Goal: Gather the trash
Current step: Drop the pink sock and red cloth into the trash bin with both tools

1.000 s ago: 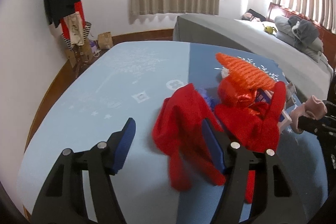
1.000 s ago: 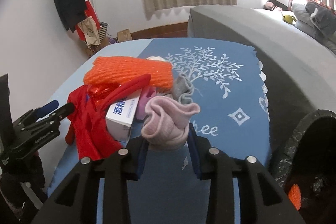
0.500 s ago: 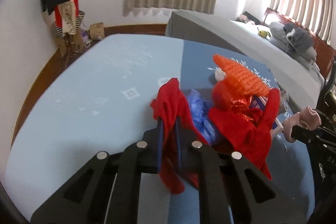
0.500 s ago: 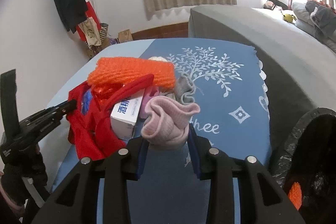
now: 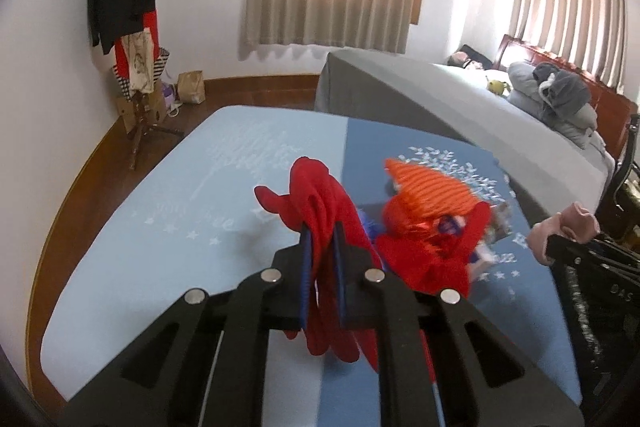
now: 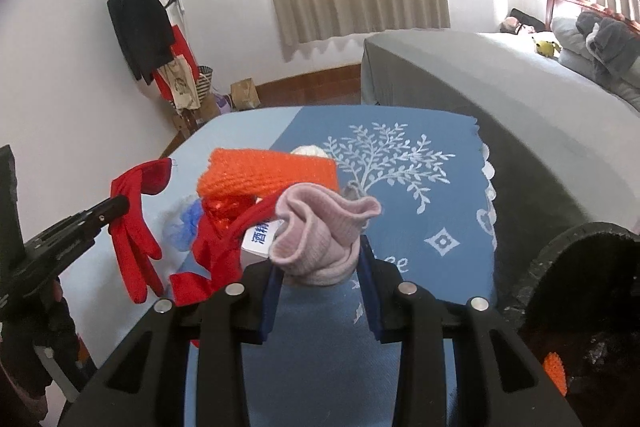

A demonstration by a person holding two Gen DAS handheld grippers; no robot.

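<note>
My left gripper (image 5: 320, 247) is shut on a red glove (image 5: 320, 199), which hangs lifted off the blue cloth-covered table (image 5: 160, 227). From the right wrist view the same red glove (image 6: 134, 223) dangles from the left gripper (image 6: 120, 205). My right gripper (image 6: 320, 263) is shut on a pink knitted sock (image 6: 316, 231), raised above the table (image 6: 440, 195). A pile stays on the table: orange foam netting (image 6: 268, 175), red cloth (image 6: 216, 251), a white box (image 6: 260, 239) and blue plastic (image 6: 188, 219).
A black trash bag (image 6: 576, 307) stands open at the right, with an orange scrap inside. A grey-covered bed (image 5: 460, 107) lies beyond the table. A coat rack (image 5: 128, 27) with clothes and bags stands by the left wall.
The left gripper closed on the red glove and lifted it off the pile. The right gripper rose a little with the pink sock still in it.
</note>
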